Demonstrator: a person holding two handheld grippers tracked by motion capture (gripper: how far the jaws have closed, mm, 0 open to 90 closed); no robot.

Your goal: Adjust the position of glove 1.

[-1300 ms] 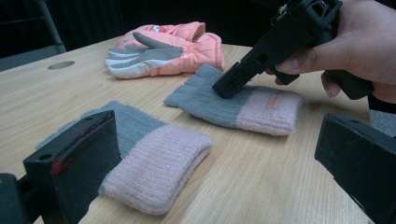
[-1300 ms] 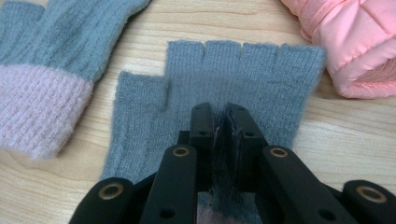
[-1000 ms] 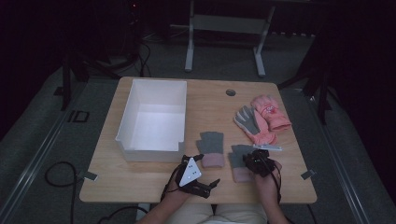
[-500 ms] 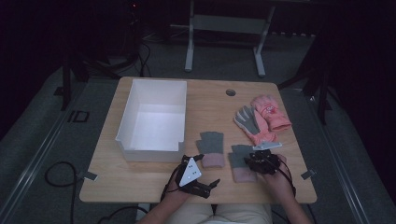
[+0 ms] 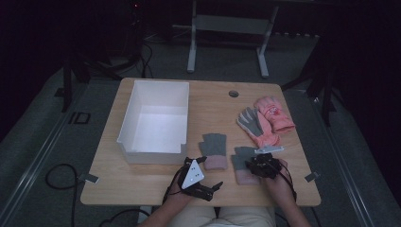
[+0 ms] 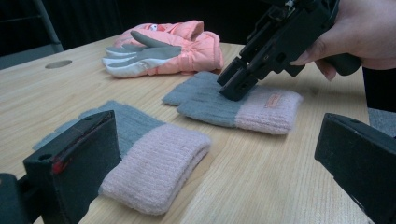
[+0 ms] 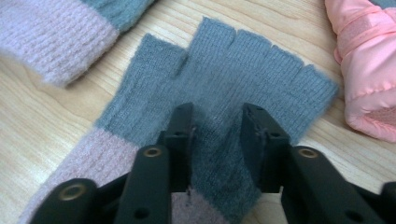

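- Two grey-and-pink fingerless gloves lie flat on the desk (image 5: 142,187), both just right of the white bin (image 5: 153,118); the far one from the bin (image 7: 219,88) sits under your right tool (image 7: 215,116).
- Its long axis runs from the pink cuff, nearest you, away to the grey finger stubs.
- Your right tool points down onto the grey palm, jaws part-way apart with a raised fold of knit between them; they have just been opening, and whether the pads still pinch you cannot tell.
- Your left tool (image 5: 201,182) rests by the bin's near corner, jaws spread and empty, the nearer glove (image 6: 149,163) just ahead of it.
- Right hand is closer to the far glove.
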